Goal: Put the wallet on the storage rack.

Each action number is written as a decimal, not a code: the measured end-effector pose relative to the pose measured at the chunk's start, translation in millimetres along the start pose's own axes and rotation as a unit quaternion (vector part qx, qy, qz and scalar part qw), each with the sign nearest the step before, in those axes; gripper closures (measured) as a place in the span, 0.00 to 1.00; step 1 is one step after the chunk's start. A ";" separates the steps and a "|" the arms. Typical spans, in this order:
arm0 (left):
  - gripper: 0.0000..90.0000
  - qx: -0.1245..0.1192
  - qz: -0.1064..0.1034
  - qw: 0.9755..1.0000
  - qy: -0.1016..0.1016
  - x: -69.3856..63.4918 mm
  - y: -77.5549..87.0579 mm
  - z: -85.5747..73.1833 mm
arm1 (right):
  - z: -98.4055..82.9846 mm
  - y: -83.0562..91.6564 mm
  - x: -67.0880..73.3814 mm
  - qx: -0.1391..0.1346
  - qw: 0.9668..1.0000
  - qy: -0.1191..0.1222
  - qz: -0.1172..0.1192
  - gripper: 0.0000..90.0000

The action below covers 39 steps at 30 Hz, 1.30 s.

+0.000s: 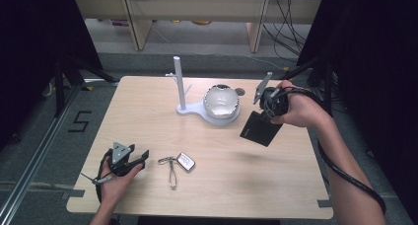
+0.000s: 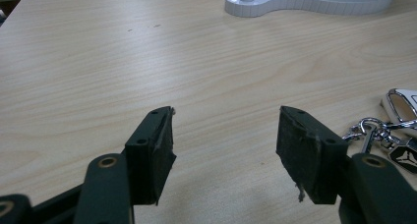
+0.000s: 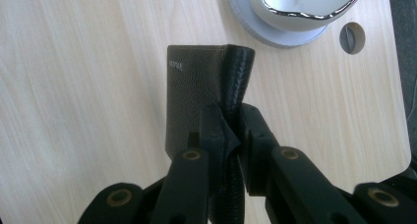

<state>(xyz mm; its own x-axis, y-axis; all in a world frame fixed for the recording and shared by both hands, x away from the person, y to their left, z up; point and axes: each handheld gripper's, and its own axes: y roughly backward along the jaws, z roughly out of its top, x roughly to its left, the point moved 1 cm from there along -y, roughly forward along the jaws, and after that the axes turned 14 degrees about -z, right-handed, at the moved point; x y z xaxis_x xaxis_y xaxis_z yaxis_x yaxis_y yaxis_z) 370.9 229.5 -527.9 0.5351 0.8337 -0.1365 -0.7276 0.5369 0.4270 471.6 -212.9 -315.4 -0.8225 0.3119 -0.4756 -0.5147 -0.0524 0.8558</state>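
The right hand-held gripper [image 1: 266,112] is at the right of the high view, up in the air over the table [image 1: 148,111], and its 2 jaws are squeezed tight on a black wallet [image 1: 260,128]. In the right gripper view the jaws pinch the folded, stitched edge of the wallet, and the rest of it sticks out ahead of them toward the top of the frame. In the high view the wallet hangs down from the jaws, and a soft shadow lies on the table below it, so it looks lifted, not resting. Just to the left of the wallet in the high view sits a white stand [image 1: 209,114] with a tall post [image 1: 179,82] and a shiny bowl [image 1: 221,100]. If the wallet is meant for that bowl, which is only a guess, the bowl lies a short way to the left and a bit higher in the frame, and the right hand is by far the nearer one. The left hand-held gripper [image 1: 140,158] rests low at the lower left of the high view, with its jaws spread wide and nothing between them. A bunch of keys [image 1: 177,163] lies flat on the table just to the right of it, with its long side running up and down the frame. In the left gripper view the keys peek in at the right edge, beside the right jaw, so the left hand is nearer to them.
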 end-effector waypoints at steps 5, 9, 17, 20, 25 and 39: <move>0.43 0.000 0.000 1.000 0.000 0.0 0.0 0.0 | 4.2 -0.1 -2.0 0.000 1.000 0.000 -0.007 0.92; 0.43 0.001 0.000 1.000 -0.001 0.2 0.2 0.0 | 8.1 -0.3 -4.1 -0.002 1.000 0.006 -0.008 0.92; 0.43 0.001 0.000 1.000 -0.001 0.1 0.2 0.0 | 15.5 -2.2 -8.4 -0.004 1.000 0.018 -0.013 0.92; 0.43 0.001 -0.001 1.000 -0.001 0.1 0.3 0.0 | 17.5 -5.2 -12.2 -0.013 0.999 0.039 -0.013 0.92; 0.43 0.000 -0.001 1.000 -0.001 0.3 0.2 0.0 | 20.7 -7.3 -14.1 -0.010 0.999 0.044 -0.017 0.92; 0.43 0.001 -0.001 1.000 -0.001 0.1 0.3 0.0 | 31.4 -9.5 -16.0 0.001 0.999 0.035 -0.027 0.92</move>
<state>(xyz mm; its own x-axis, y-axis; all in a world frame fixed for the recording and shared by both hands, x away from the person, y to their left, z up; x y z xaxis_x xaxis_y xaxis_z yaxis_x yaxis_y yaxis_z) 370.7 229.8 -527.7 0.5376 0.8323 -0.1351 -0.7259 0.5384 0.4280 497.2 -187.6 -309.5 -0.8080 0.2477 -0.5346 -0.5591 -0.0359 0.8283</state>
